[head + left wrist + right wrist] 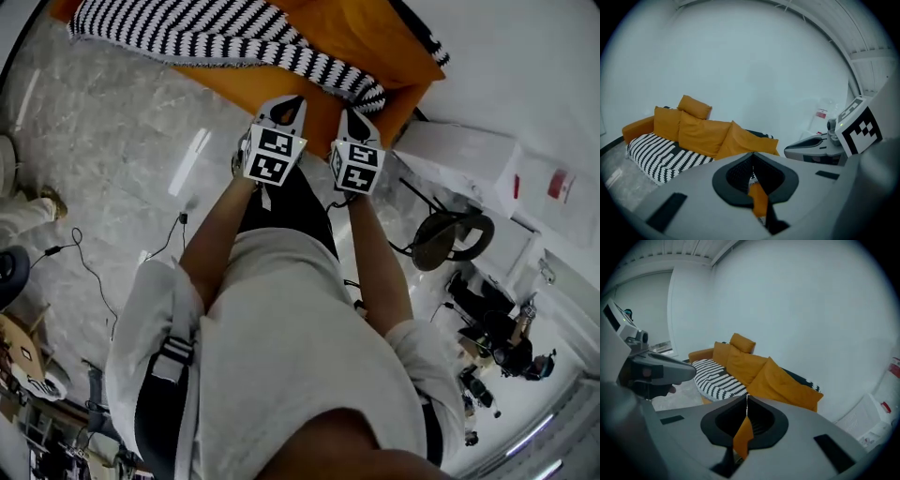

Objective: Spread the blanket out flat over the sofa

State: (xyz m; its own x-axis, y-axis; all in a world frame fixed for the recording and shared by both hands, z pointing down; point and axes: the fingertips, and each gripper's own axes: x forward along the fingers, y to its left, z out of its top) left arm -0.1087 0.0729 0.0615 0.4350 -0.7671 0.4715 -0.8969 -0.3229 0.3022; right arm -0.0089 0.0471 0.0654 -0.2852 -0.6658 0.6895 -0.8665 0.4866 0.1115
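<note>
Bright, even indoor light fills every view, with a cool bluish cast in both gripper views. Pale glare streaks the glossy floor (192, 155). Fisheye distortion bends the edges and blackens the corners. The left claw (752, 155) and right claw (747, 398) look soft and out of focus, while the sofa (701, 133) is sharper.

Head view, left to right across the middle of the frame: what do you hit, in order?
black cable on the floor → left gripper → right gripper → white box. The dark stool is left out, since it overlaps the box.
</note>
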